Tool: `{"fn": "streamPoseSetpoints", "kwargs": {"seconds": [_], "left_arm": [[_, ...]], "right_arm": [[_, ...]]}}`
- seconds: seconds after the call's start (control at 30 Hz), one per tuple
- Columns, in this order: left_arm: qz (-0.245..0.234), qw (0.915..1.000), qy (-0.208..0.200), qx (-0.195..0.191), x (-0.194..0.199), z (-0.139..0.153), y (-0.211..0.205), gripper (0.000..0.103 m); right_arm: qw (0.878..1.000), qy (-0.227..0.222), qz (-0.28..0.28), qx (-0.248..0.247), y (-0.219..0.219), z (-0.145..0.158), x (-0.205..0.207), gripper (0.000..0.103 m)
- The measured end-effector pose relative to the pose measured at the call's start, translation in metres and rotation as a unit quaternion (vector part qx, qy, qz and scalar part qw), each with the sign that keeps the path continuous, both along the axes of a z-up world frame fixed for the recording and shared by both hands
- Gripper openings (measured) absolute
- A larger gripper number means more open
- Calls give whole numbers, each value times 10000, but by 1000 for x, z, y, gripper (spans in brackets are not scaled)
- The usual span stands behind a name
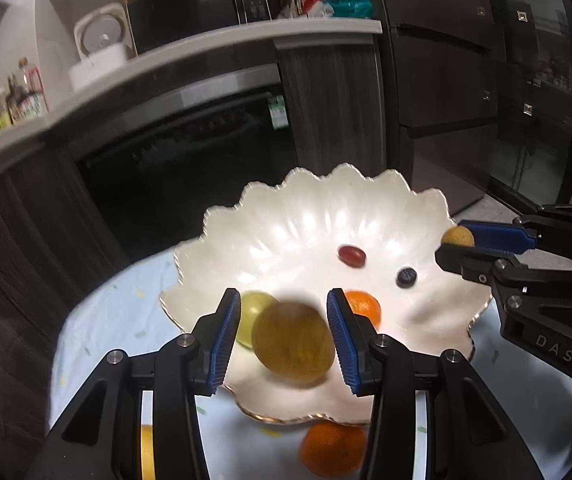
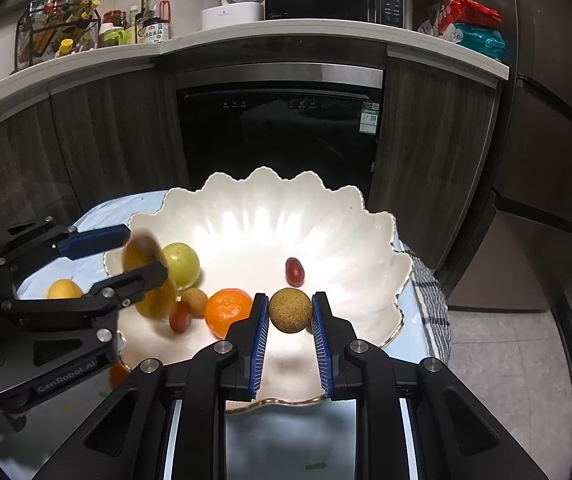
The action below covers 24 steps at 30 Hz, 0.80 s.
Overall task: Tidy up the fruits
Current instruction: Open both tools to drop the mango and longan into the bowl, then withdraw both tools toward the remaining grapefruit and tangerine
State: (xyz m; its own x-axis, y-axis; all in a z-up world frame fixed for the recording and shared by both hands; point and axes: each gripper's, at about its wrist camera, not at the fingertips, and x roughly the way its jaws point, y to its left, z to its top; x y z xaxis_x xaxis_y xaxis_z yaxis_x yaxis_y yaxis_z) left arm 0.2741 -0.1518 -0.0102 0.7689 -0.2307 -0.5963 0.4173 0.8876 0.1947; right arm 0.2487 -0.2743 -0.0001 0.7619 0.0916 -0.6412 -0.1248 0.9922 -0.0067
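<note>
A white scalloped bowl sits on a light blue cloth. It holds a green fruit, an orange, red grapes, a small brown fruit and a blueberry. My left gripper is open over the bowl's near rim; a blurred olive-brown oval fruit is between its fingers, apart from the pads. My right gripper is shut on a small round tan fruit over the bowl's edge.
An orange lies on the cloth in front of the bowl, and a yellow fruit lies to its left. A checked towel hangs at the table's right edge. Dark kitchen cabinets and a dishwasher stand behind.
</note>
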Motion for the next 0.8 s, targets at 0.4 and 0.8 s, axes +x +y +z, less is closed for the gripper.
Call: {"fn": "streamPoseSetpoints", "kwargs": {"seconds": [0.4,0.8], "left_arm": [[142,9999,-61,-16,-3,7,9,74],[428,9988,-228,-64,-17,21,26,98]], "right_arm": [[9995,-142,-273,-87,-1,6,-5,73],[9987,-282,-389,-178,6,19,-18,83]]}}
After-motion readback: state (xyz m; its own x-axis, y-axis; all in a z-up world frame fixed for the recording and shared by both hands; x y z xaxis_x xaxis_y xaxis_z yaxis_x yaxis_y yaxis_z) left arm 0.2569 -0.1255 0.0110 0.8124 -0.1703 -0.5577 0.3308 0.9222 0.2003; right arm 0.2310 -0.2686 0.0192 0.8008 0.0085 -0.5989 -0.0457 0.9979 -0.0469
